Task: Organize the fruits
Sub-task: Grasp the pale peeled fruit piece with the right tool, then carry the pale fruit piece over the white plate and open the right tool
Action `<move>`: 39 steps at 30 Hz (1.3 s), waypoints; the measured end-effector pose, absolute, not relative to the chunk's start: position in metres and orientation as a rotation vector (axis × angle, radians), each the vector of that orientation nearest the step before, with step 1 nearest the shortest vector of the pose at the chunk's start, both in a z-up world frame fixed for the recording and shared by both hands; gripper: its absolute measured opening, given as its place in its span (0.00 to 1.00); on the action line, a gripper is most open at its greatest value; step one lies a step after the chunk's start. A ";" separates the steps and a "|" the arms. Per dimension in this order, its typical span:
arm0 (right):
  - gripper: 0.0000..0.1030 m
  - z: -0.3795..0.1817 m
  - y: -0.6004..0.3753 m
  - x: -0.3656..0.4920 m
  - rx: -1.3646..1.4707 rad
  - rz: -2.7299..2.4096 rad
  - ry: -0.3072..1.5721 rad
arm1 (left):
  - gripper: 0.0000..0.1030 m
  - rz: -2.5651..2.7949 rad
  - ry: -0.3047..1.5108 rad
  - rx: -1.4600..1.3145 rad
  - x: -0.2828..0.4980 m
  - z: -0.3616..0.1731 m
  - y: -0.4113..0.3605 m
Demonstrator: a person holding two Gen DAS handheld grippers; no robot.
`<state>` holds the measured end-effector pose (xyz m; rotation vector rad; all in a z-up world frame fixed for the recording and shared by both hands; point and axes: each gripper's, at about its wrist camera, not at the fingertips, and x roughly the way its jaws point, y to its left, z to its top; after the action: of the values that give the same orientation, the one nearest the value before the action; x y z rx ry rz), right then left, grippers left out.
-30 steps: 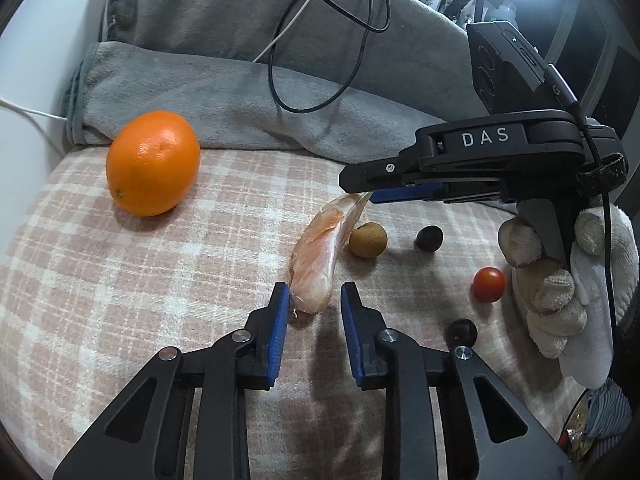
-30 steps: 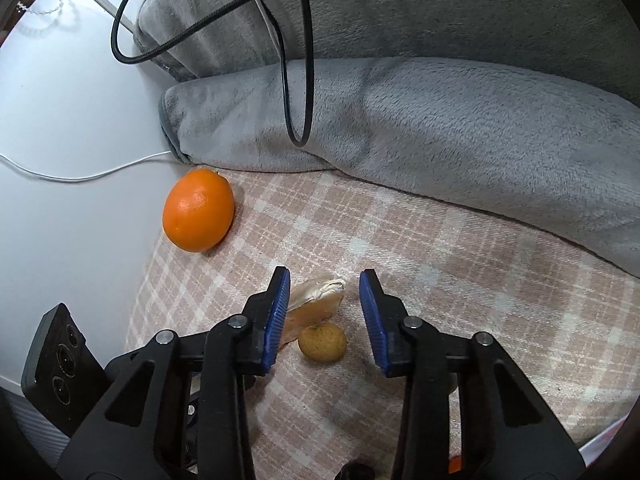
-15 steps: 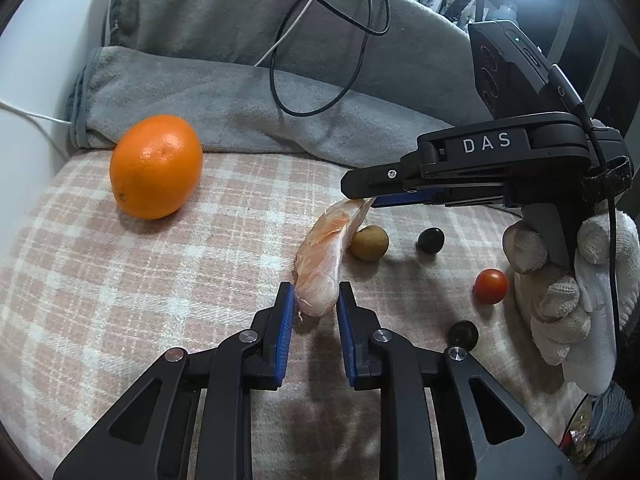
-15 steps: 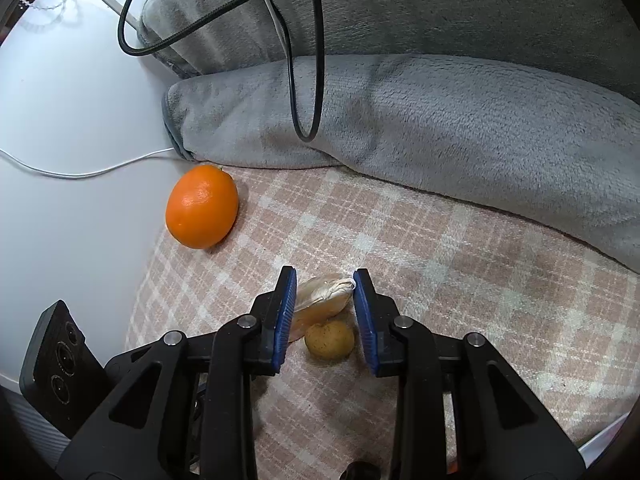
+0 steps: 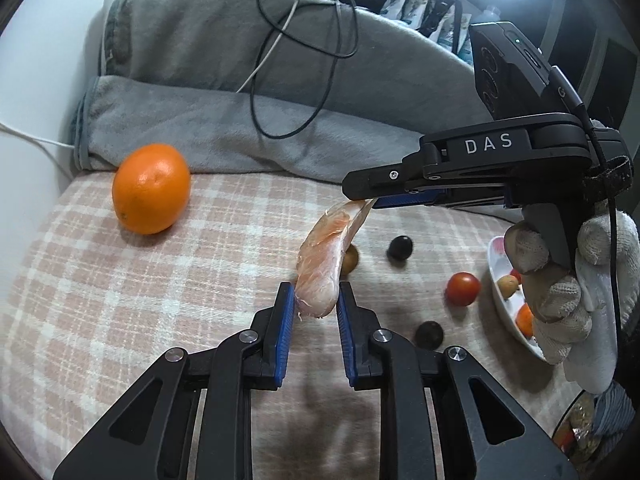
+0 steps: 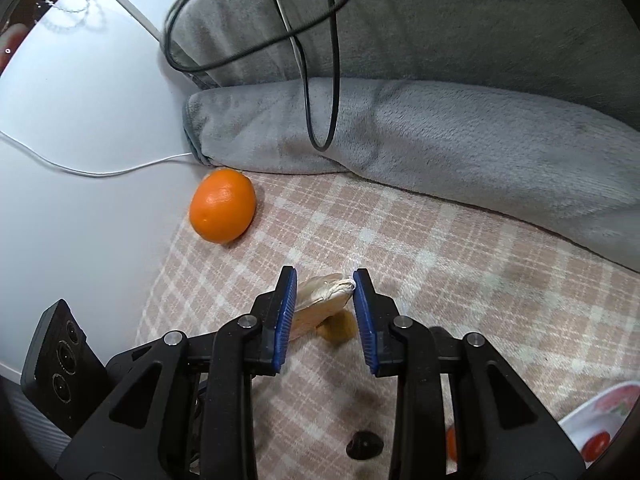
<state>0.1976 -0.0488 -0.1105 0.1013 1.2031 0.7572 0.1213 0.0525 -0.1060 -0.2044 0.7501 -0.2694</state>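
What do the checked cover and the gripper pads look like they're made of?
Cover: looks like woven or brushed cotton, matte, with a slightly fuzzy pink-and-cream plaid. Pads: probably rubber or soft plastic, blue, with fine ridges along their faces; I cannot tell which.

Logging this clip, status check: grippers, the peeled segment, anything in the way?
Left gripper shut on the peeled citrus segment; right gripper shut on its far tip. Segment lifted off the plaid cloth. Brown fruit just below.

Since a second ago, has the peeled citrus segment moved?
Yes. The citrus segment has lifted: in the left wrist view it now overlaps the small tan fruit it earlier lay beside.
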 end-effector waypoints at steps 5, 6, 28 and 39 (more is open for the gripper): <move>0.30 -0.097 -0.063 0.187 0.101 0.747 1.183 | 0.19 -0.285 0.732 -0.194 0.109 -0.096 0.042; 0.30 -0.095 -0.065 0.186 0.102 0.745 1.180 | 0.19 -0.288 0.728 -0.191 0.107 -0.095 0.040; 0.30 -0.055 -0.169 0.135 0.134 0.635 1.111 | 0.19 -0.420 0.688 -0.139 0.070 -0.070 -0.040; 0.30 -0.052 -0.228 0.121 0.172 0.565 1.105 | 0.19 -0.501 0.692 -0.094 0.063 -0.072 -0.087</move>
<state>0.1208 -0.2278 -0.0524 0.1720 1.1047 0.5647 0.0628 -0.0874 -0.0718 -0.0940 0.6918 -0.5012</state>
